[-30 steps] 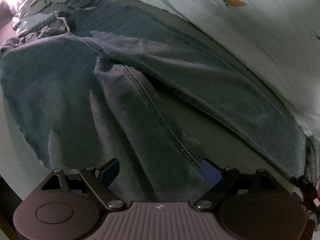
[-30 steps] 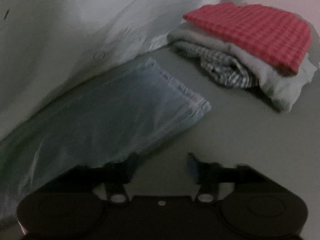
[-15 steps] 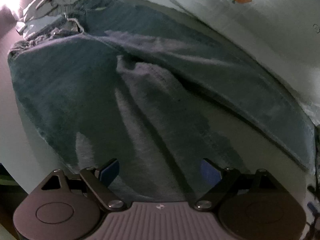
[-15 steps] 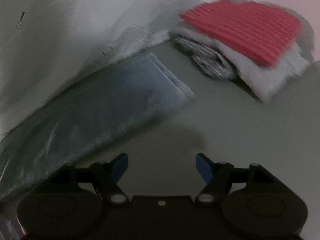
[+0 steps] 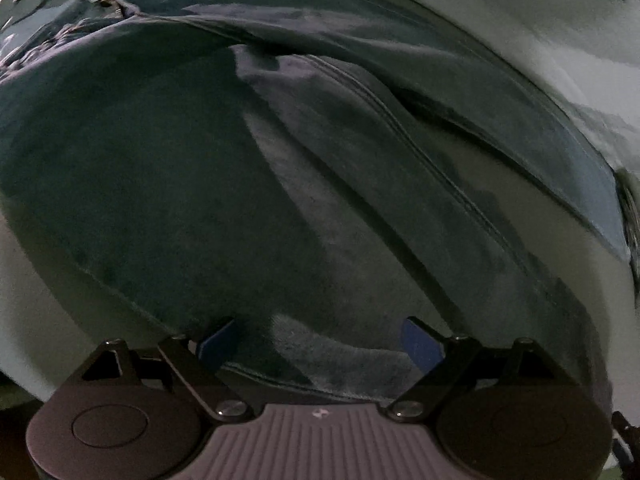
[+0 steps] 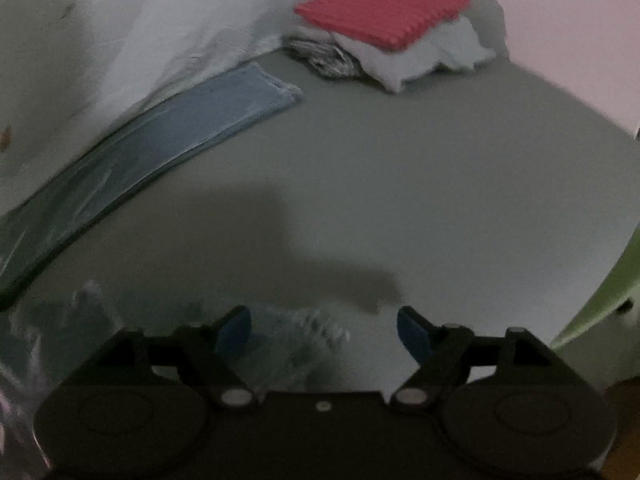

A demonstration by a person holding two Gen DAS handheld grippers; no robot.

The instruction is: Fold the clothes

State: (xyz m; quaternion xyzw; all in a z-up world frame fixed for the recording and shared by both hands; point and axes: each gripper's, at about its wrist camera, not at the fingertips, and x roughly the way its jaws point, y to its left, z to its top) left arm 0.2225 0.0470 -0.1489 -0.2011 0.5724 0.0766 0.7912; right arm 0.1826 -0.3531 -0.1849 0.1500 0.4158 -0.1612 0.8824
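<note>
A pair of blue jeans (image 5: 248, 184) lies spread on the grey surface and fills the left wrist view. My left gripper (image 5: 320, 344) is open, low over the near edge of the denim, with that edge between its blue pads. In the right wrist view one jeans leg (image 6: 192, 128) runs from the left edge to its hem near the white bedding. A frayed bit of denim (image 6: 296, 336) lies between the fingers of my right gripper (image 6: 324, 334), which is open and low over the grey surface.
A stack of folded clothes with a red checked piece (image 6: 384, 12) on top sits at the back. White bedding (image 6: 140, 32) borders the jeans along the far side and also shows in the left wrist view (image 5: 540, 20). A green object (image 6: 600, 296) is at the right edge.
Both grippers have dropped and moved toward me. The left now has the near denim edge between its open fingers. The right has pulled away from the leg hem and opened wider.
</note>
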